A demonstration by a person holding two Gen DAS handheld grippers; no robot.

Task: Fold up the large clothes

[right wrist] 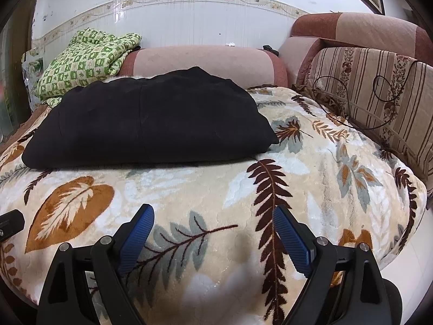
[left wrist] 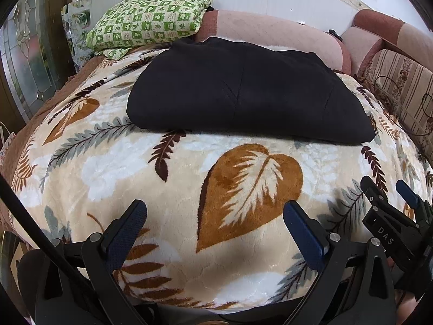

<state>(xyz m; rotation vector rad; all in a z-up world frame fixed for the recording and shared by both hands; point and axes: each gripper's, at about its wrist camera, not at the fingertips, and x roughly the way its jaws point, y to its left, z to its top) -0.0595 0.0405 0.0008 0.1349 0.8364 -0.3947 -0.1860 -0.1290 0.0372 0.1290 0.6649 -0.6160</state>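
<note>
1. Left gripper and right gripper both spread wide, holding nothing, hovering over the near blanket.
2. Black garment lies folded, far side.
3. Looks basically done; next maybe another fold.

Folded black matt cloth garment looking soft, faintly seamed. Plush cream leaf-print fleece blanket showing glossy sheen on nap. Green-checked woven cotton cloth lying matt, crumpled. Left tongs and right tongs showing matt black plastic, ribbed blue rubber pads, metal pins.
</note>
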